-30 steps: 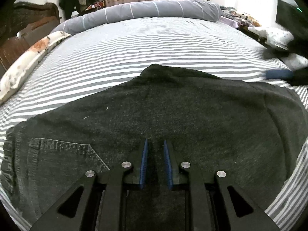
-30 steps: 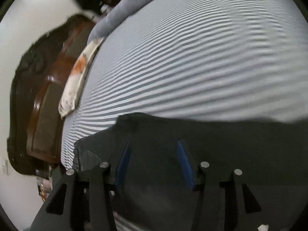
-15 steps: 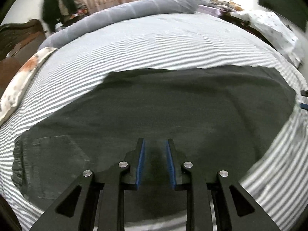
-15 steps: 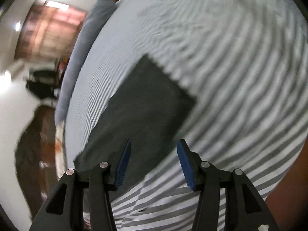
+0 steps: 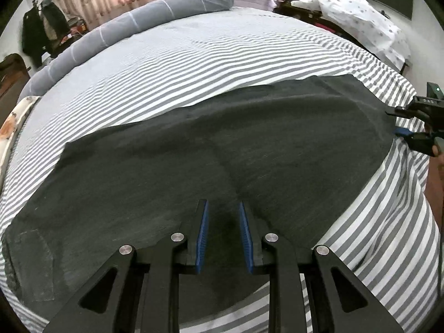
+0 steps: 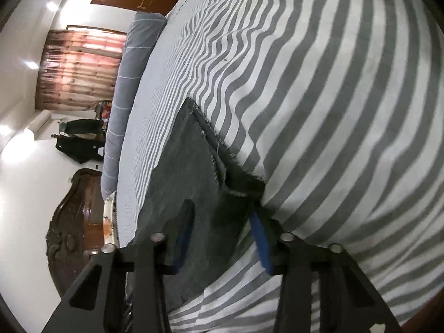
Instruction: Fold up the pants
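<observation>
Pants [image 5: 194,149]: dark grey denim, spread flat along the near edge of a bed covered by a grey-and-white striped sheet [image 5: 194,63]. A stitched back pocket [image 5: 33,263] shows at the left end in the left wrist view; the frayed leg hems [image 6: 219,149] lie at the other end, seen in the right wrist view. Left gripper [image 5: 223,233]: jaws parted, blue pads [image 5: 202,236] poised over the middle of the fabric, nothing between them. Right gripper [image 6: 222,238]: jaws spread wide at the hem end, one finger over the denim, the other at its edge beside the sheet; whether either touches cannot be told. The same gripper appears at the right margin of the left wrist view [image 5: 416,130], just beside the hem. A rolled grey duvet [image 5: 133,19] lies along the far side of the bed.
</observation>
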The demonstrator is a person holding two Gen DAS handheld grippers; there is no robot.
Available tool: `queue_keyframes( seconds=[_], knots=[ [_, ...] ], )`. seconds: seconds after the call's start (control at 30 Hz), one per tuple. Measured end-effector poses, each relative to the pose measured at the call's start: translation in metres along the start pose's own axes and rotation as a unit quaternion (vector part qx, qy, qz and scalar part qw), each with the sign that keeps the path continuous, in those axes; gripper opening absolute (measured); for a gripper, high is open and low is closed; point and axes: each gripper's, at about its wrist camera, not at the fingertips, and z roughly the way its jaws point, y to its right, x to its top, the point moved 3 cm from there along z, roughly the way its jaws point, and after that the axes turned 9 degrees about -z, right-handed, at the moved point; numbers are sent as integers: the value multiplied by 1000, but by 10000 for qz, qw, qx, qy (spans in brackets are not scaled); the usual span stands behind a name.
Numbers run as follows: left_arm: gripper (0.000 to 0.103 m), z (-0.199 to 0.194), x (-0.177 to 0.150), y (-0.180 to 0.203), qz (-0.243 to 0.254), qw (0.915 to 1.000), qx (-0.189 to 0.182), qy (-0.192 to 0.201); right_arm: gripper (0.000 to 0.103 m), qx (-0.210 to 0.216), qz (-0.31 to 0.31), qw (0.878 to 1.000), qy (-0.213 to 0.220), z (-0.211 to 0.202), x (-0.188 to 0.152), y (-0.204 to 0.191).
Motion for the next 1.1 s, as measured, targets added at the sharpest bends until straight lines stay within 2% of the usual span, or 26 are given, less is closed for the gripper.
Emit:
queue_keyframes(
  seconds=[0.07, 0.27, 0.43, 0.5, 0.6, 0.67, 0.7, 0.73, 0.8, 0.87, 0.97, 1.07, 1.1],
  knots=[
    [24, 6, 2, 5, 0, 10000, -19, -42, 16, -6, -98, 9999, 32, 0, 6, -5],
    [24, 21, 6, 13, -33, 9999, -37, -95, 15, 112, -382, 9992, 97, -10, 7, -19],
    [24, 29, 8, 9, -284, 9994, -185, -103, 17, -180, -400, 9990, 13, 5, 12, -19],
    [24, 31, 9, 8, -320, 9992, -214, -116, 12, -203, -325, 9993, 15, 5, 12, -21],
    [24, 31, 9, 10, -260, 9995, -144, -75, 10, -132, -349, 9992, 113, -2, 13, -35],
    [24, 31, 9, 13, -148, 9999, -61, -17, 10, -20, -467, 9988, 150, -9, 12, -53],
    [24, 31, 9, 13, -149, 9999, -58, -8, 10, 70, -598, 9980, 178, -14, 13, -75],
    [24, 29, 9, 11, -220, 9997, -125, -30, 10, 70, -598, 9980, 178, -14, 13, -75],
    [24, 24, 11, 4, -407, 9986, -326, -104, 10, 177, -791, 9966, 163, -17, 11, -101],
    [24, 13, 11, -14, -711, 9964, -457, -62, 10, 285, -1077, 9937, 93, -14, 7, -137],
    [24, -6, 7, -50, -1015, 9937, -468, 72, 10, 404, -1449, 9886, -71, -2, -5, -183],
    [24, -25, -1, -95, -1345, 9898, -449, 141, 10, 560, -1922, 9787, -466, 33, -35, -242],
    [24, -31, -4, -109, -1417, 9889, -417, 176, 10, 560, -1922, 9787, -466, 33, -35, -242]
  ],
)
